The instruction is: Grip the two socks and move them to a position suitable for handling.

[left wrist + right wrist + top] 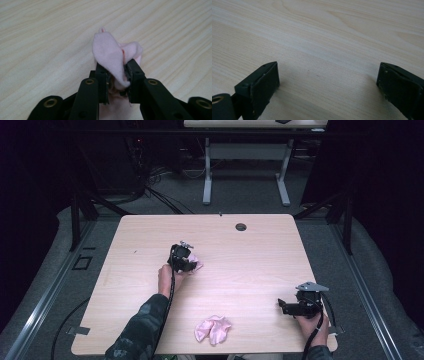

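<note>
A wooden table (250, 250) carries a second crumpled pink cloth (213, 329), possibly a sock.

You have two small crumpled pink fabric socks on your one light wooden table (260, 265): one pink sock (110, 53) out toward the middle and the other pink sock (213, 329) near your edge. You hold two black two-jaw grippers, the left gripper (117, 72) and the right gripper (328, 83).
</note>
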A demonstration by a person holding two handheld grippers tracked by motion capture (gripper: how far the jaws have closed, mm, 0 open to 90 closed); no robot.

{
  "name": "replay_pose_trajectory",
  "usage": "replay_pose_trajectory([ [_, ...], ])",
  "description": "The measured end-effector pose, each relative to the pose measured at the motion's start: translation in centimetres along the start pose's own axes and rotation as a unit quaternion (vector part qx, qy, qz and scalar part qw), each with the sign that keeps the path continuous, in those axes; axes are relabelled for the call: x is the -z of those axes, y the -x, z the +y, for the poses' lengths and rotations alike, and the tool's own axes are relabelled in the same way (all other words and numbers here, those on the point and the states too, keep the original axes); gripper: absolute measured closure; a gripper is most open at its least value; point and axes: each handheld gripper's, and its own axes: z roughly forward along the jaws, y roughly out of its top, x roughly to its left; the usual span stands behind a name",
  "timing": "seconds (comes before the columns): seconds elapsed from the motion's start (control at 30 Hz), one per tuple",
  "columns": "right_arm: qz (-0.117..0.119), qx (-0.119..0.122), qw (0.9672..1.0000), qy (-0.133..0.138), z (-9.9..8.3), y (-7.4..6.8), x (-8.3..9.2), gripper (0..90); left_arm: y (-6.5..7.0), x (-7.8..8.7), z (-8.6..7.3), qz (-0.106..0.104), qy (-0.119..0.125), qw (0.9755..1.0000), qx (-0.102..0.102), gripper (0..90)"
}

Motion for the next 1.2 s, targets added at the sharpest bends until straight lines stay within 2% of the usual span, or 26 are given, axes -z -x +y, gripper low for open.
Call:
replay_pose_trajectory([
  [0.07, 0.000, 0.001, 1.0000, 0.000, 0.0, 0.0, 0.0, 4.0, 0.0, 0.2, 0.1, -0.001, 0.003, 1.0000, 0.003, 77.4],
  [0.17, 0.001, 0.001, 1.0000, 0.000, 0.0, 0.0, 0.0, 4.1, 0.3, 2.0, 0.4, -0.013, 0.026, 0.9996, 0.006, 77.8],
  [0.2, 0.001, 0.001, 1.0000, 0.000, 0.0, 0.0, 0.0, 4.1, 0.9, 3.5, 0.7, -0.021, 0.045, 0.9988, 0.001, 77.7],
  [0.23, 0.002, 0.001, 1.0000, 0.001, 0.0, 0.0, 0.0, 4.1, 1.5, 4.3, 0.8, -0.023, 0.051, 0.9984, -0.006, 77.7],
  [0.27, 0.000, 0.001, 1.0000, 0.000, 0.0, 0.0, 0.0, 4.1, 2.1, 5.0, 0.9, -0.029, 0.052, 0.9981, -0.013, 77.7],
  [0.3, 0.000, 0.001, 1.0000, 0.000, 0.0, 0.0, 0.0, 4.1, 2.1, 5.0, 0.9, -0.029, 0.052, 0.9981, -0.013, 77.6],
  [0.4, 0.000, 0.001, 1.0000, 0.000, 0.0, 0.0, 0.0, 4.1, 4.0, 6.5, 1.0, -0.043, 0.049, 0.9971, -0.039, 77.5],
  [0.43, 0.000, 0.001, 1.0000, 0.000, 0.0, 0.0, 0.0, 4.2, 5.0, 7.3, 1.0, -0.055, 0.051, 0.9961, -0.046, 77.4],
  [0.47, 0.000, 0.001, 1.0000, 0.000, 0.0, 0.0, 0.0, 4.2, 5.0, 7.3, 1.0, -0.055, 0.051, 0.9961, -0.046, 77.4],
  [0.5, 0.001, 0.001, 1.0000, 0.001, 0.0, 0.0, 0.0, 4.2, 5.6, 7.7, 0.9, -0.056, 0.052, 0.9957, -0.051, 77.4],
  [0.57, 0.000, 0.001, 1.0000, 0.000, 0.0, 0.0, 0.0, 4.2, 7.1, 8.1, 0.4, -0.072, 0.045, 0.9943, -0.065, 77.2],
  [0.6, 0.000, 0.001, 1.0000, 0.000, 0.0, 0.0, 0.0, 4.2, 7.1, 8.1, 0.4, -0.072, 0.045, 0.9943, -0.065, 77.2],
  [0.67, 0.001, 0.002, 1.0000, 0.000, 0.0, 0.0, 0.0, 4.2, 8.9, 7.9, -0.3, -0.081, 0.031, 0.9929, -0.081, 77.1],
  [0.77, 0.000, 0.002, 1.0000, 0.000, 0.0, 0.0, 0.0, 4.2, 10.4, 6.6, -1.2, -0.090, 0.011, 0.9919, -0.090, 76.8],
  [0.83, 0.001, 0.001, 1.0000, -0.001, 0.0, 0.0, 0.0, 4.3, 11.0, 5.6, -1.9, -0.088, -0.001, 0.9919, -0.092, 76.4],
  [0.87, 0.001, 0.001, 1.0000, -0.001, 0.0, 0.0, 0.0, 4.3, 11.0, 5.6, -1.9, -0.088, -0.001, 0.9919, -0.092, 76.0],
  [0.97, -0.002, 0.001, 1.0000, -0.001, 0.0, 0.0, 0.0, 4.3, 11.4, 3.7, -3.0, -0.091, -0.025, 0.9914, -0.091, 74.1],
  [1.03, -0.001, 0.002, 1.0000, -0.001, 0.0, 0.0, 0.0, 4.3, 11.4, 3.5, -3.2, -0.089, -0.026, 0.9918, -0.088, 72.9],
  [1.13, -0.001, 0.002, 1.0000, -0.001, 0.0, 0.0, 0.0, 4.3, 11.2, 3.2, -3.3, -0.088, -0.032, 0.9916, -0.089, 62.0],
  [1.17, 0.001, 0.001, 1.0000, -0.001, 0.0, 0.0, 0.0, 4.3, 11.0, 3.5, -3.3, -0.083, -0.024, 0.9925, -0.086, 51.4],
  [1.2, 0.001, 0.001, 1.0000, -0.001, 0.0, 0.0, 0.0, 4.3, 11.0, 3.5, -3.3, -0.083, -0.024, 0.9925, -0.086, 45.6],
])
